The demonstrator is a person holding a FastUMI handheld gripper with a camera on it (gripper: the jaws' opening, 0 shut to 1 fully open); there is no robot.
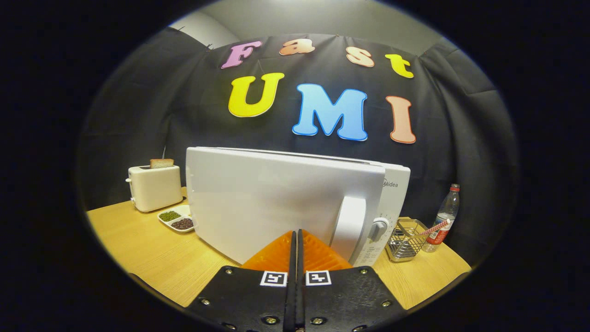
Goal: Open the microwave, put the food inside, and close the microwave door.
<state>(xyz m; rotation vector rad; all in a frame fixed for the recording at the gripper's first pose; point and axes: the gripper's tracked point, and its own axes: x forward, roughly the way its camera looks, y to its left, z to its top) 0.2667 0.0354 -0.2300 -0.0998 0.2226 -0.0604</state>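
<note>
the claw (pixel 295 237) sits low and centred, its two fingers (pixel 276 253) pressed together with only a thin dark slit between them, nothing held. the tips point straight at the microwave door (pixel 267 203), very close to its white face, though contact is hard to judge from here. the microwave (pixel 394 184) stands on the wooden table (pixel 138 244), and the door looks swung a little way out from the body, its far edge standing proud of the control panel. the white door handle (pixel 349 221) runs upright just right of the fingertips, and the round dial (pixel 378 229) sits beside it on the panel.

off to the left, a cream toaster (pixel 154 186) has a slice of bread (pixel 162 163) poking up from its slot. in front of it, just beside the microwave's left corner, lies a small divided dish (pixel 177 219) with green bits in one part and dark bits in another. to the right of the microwave, a wire basket (pixel 405 240) carries a red-and-white striped straw (pixel 435 227), and a plastic bottle (pixel 445 216) with a red cap stands just beyond it.
</note>
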